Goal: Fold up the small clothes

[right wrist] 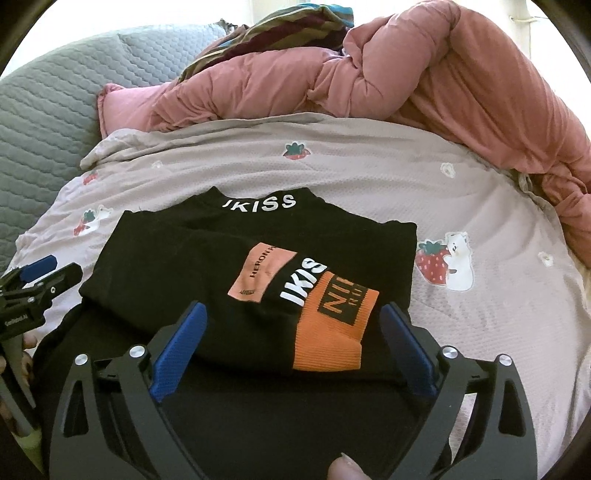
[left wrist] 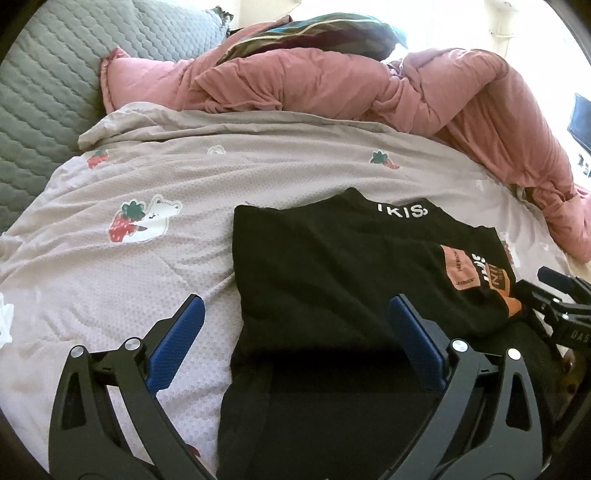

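A black top (left wrist: 325, 266) with white lettering at the collar and orange patches lies partly folded on the pale strawberry-print bedcover (left wrist: 129, 280). It also shows in the right wrist view (right wrist: 207, 258), with an orange-cuffed sleeve (right wrist: 332, 332) laid across it. My left gripper (left wrist: 295, 314) is open and empty, above the garment's left edge. My right gripper (right wrist: 293, 325) is open and empty, straddling the sleeve cuff. The right gripper shows at the left wrist view's right edge (left wrist: 554, 306); the left gripper shows at the right wrist view's left edge (right wrist: 37, 284).
A rumpled pink quilt (left wrist: 406, 92) is piled along the back and right of the bed. A grey quilted cushion (left wrist: 40, 96) sits at the left. A striped cloth (right wrist: 288, 26) lies behind the quilt.
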`<state>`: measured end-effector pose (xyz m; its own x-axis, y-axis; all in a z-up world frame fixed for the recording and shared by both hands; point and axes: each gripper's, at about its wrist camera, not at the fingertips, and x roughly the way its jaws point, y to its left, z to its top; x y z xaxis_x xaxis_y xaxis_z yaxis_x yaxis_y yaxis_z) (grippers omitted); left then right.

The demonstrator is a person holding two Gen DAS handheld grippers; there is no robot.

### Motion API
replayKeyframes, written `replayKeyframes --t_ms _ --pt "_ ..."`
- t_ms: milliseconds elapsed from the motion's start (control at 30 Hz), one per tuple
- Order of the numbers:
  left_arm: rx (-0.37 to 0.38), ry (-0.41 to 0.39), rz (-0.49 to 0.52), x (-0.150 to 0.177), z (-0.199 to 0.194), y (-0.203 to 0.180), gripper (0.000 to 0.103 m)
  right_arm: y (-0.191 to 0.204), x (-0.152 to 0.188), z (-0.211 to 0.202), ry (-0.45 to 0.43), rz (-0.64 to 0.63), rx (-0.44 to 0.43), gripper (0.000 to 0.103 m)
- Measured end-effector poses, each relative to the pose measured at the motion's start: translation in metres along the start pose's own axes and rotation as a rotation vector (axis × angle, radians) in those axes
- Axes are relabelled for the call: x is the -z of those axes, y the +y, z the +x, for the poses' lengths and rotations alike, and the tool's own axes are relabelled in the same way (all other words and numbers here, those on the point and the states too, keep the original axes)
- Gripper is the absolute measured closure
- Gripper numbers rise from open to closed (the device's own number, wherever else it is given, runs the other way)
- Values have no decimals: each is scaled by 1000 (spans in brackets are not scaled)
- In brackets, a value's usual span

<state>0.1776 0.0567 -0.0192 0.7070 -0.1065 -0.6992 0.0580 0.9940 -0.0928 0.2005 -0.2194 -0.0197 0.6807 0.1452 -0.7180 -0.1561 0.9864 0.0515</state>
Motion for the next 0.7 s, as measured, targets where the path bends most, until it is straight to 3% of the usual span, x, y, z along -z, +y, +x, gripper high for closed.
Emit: replayKeyframes --t_ms 700 --pt "-30 -56 -73 17 -32 18 10 -19 -1 -36 -70 27 -4 8"
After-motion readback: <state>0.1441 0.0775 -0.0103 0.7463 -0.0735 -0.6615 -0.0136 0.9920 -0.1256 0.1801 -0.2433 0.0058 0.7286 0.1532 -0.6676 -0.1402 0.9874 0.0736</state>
